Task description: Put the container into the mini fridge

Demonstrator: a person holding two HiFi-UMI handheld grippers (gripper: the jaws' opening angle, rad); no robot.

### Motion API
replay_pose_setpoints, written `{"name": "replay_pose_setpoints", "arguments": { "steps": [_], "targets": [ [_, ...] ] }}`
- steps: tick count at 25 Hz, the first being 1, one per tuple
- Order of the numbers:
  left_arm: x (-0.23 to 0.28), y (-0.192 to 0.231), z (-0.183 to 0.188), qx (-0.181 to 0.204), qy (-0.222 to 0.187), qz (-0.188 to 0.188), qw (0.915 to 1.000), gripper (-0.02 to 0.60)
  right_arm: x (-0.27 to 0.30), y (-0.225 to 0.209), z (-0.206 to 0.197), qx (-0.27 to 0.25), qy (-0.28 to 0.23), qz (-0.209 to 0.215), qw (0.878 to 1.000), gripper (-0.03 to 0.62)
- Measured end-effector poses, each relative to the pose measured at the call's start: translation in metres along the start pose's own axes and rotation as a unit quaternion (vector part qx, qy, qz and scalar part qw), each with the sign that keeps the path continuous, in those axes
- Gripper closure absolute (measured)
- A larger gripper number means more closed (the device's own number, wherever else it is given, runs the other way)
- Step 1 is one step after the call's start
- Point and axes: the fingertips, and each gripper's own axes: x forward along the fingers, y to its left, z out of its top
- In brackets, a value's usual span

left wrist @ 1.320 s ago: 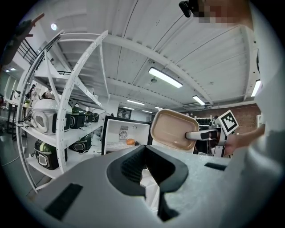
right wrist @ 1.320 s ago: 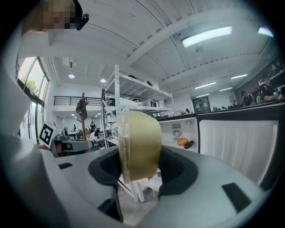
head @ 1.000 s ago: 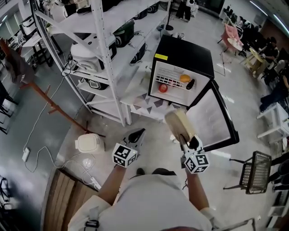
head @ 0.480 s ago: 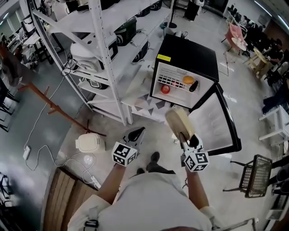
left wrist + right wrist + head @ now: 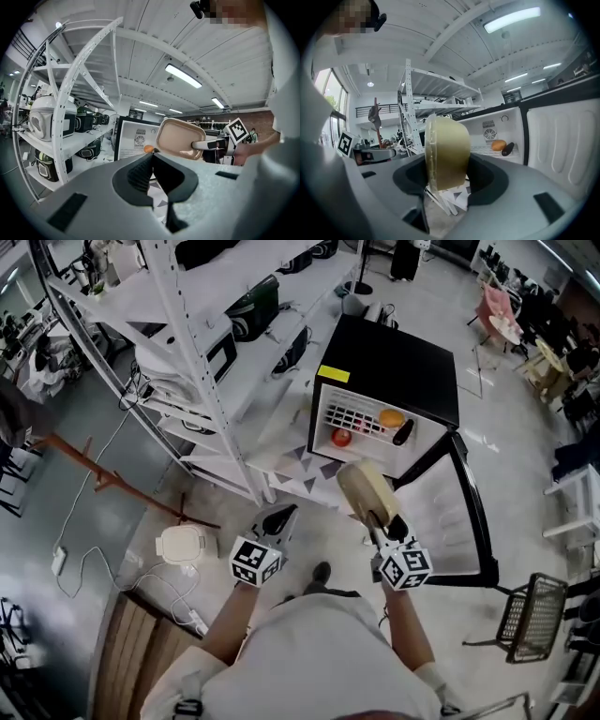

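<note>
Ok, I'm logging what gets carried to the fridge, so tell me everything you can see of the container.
The container is a beige, rounded-rectangular tub, plastic by its look, with what seems a paler lid whose rim sticks out slightly. It is turned on edge, lid side toward the person's left, pinched across its two broad faces by the right hand-held gripper. It hangs in the air short of the open mini fridge, touching nothing else.

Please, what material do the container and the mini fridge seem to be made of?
The container is probably plastic: beige and matte, and its thin rim looks slightly translucent. The mini fridge has a black outer shell, likely painted metal with a faint sheen. Its white inside and door lining look like smooth moulded plastic, judging by the rounded ribs.
</note>
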Motion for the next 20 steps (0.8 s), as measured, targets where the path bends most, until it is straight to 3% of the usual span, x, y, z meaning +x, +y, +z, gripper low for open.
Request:
{"name": "replay_pose_setpoints", "arguments": {
  "steps": [20],
  "targets": [
    [0.097, 0.02, -0.008, -0.009, 0.032, 0.028, 0.9991, 0.577, 0.091, -0.084, -0.016, 0.081, 0.031, 0.029, 0.996, 0.365]
  ]
}}
